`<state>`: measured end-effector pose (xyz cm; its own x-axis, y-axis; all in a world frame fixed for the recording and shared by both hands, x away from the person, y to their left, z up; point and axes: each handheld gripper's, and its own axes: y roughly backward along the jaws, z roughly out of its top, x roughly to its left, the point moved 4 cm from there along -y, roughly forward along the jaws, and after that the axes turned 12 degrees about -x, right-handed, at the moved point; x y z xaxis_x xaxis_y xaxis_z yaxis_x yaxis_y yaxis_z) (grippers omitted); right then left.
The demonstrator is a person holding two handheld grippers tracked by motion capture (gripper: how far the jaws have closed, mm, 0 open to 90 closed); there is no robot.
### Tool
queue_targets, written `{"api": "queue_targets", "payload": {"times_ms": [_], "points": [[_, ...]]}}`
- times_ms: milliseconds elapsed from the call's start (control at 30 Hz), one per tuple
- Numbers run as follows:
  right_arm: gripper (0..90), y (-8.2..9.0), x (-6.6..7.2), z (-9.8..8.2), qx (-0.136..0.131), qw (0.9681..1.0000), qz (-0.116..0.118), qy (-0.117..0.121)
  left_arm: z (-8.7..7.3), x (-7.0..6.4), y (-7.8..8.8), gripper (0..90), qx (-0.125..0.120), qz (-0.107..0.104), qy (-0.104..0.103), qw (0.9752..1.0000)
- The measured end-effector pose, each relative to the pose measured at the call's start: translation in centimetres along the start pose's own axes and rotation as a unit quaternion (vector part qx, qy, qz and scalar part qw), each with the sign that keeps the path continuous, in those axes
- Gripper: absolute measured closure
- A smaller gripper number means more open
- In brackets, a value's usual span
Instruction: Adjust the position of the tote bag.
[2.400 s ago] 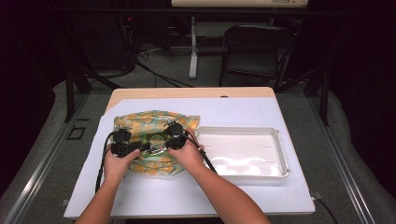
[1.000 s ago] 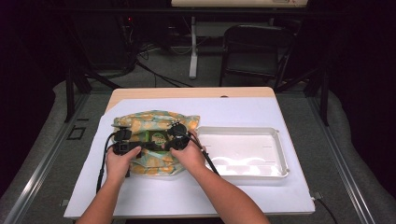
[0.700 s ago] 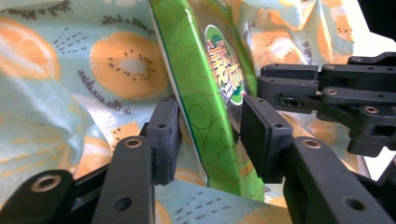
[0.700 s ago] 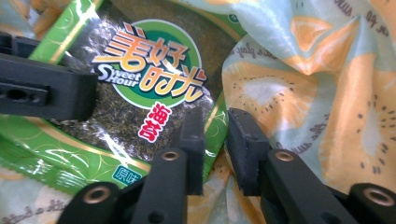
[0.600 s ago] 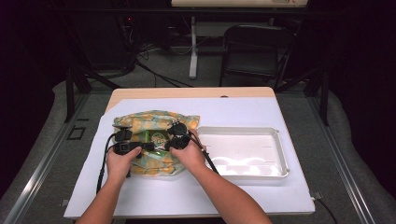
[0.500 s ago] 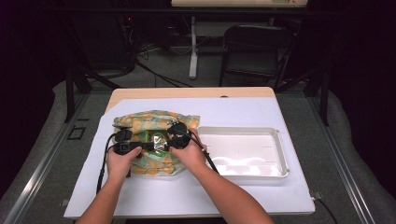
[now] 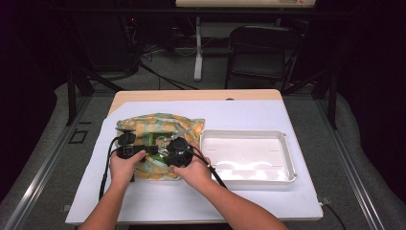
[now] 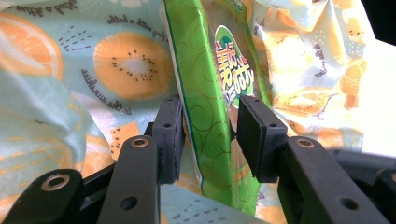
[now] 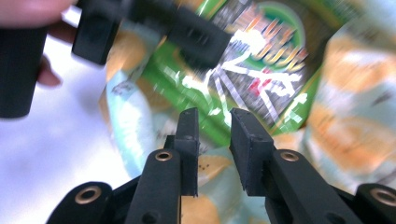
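High view: a fruit-print cloth bag (image 7: 158,143) lies on the white sheet over the counter (image 7: 249,196), just left of an empty white tray (image 7: 287,158). Both hands meet over the bag's middle. The left gripper (image 7: 151,150) points right and the right gripper (image 7: 165,154) points left, their tips close together over a green snack packet (image 7: 154,140) that peeks out of the cloth. Against the frame a second ago, the hands sit over the same part of the bag; the right gripper has edged slightly toward the tray side, the bag and tray lie as they did.

Left gripper view: the packet (image 8: 210,116) stands edge-on between the fingers (image 8: 170,135), its green foil running up from the bottom with printed cloth behind on both sides. The left finger touches the foil and the right one seems to; the jaws closed in within the last second and now grasp the packet.

Right gripper view: blurred. The fingers (image 9: 189,149) stand a little apart with nothing between them, released, having just opened somewhat. The packet's printed face (image 9: 261,74) lies beyond their tips. Farther off, the left gripper (image 9: 154,28) pinches the packet's upper edge, which the high view is too small to show.
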<state>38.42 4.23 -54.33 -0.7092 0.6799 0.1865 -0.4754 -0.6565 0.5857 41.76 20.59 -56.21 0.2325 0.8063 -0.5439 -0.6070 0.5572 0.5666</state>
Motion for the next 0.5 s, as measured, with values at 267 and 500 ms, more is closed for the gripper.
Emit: {"api": "queue_targets", "payload": {"times_ms": [267, 500], "points": [[73.9, -0.8, 1.0, -2.6, 0.020, 0.9996, 0.008, 0.017, 0.1, -0.1, 0.0, 62.2, -0.001, 0.000, 0.005, 1.0000], [74.5, -1.5, 1.1, -3.8, 0.025, 0.9995, 0.004, 0.019, 0.3, -0.2, 0.2, 63.9, -0.009, -0.005, 0.010, 0.9999]]}}
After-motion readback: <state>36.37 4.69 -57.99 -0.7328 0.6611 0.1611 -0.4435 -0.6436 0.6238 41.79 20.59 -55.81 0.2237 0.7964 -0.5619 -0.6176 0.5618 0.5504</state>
